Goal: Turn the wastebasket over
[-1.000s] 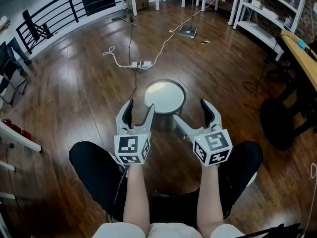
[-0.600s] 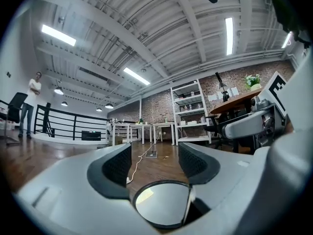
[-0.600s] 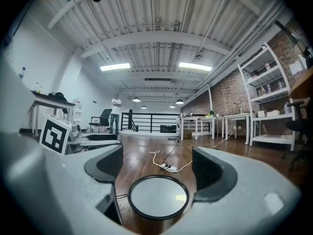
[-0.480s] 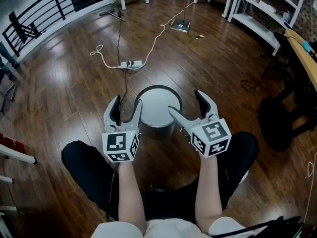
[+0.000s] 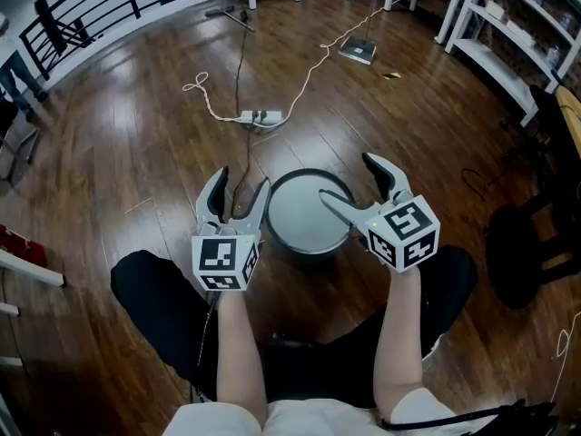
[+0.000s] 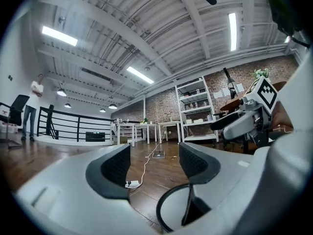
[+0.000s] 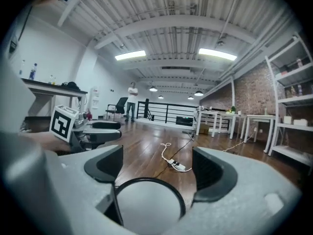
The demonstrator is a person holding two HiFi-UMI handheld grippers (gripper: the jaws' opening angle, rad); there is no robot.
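The wastebasket [image 5: 309,214] is a round grey tub with a dark rim, standing on the wooden floor just in front of my knees. My left gripper [image 5: 241,184] hovers open at its left side, the inner finger close to the rim and nothing between the jaws. My right gripper [image 5: 352,178] is open too. Seen from above, one of its fingers [image 5: 338,205] reaches over the basket's top and the other lies beyond the right rim. The left gripper view shows the rim [image 6: 168,207] low and right of the jaws. In the right gripper view the basket [image 7: 146,207] lies below the jaws.
A white power strip [image 5: 259,116] with trailing cables lies on the floor beyond the basket. A black railing [image 5: 91,7] runs along the far left and white shelving [image 5: 508,53] along the far right. A black chair [image 5: 526,243] stands at my right. A person [image 6: 34,106] stands far off.
Both grippers have moved forward to either side of the wastebasket; the right one now reaches over its top. The jaws stay open.
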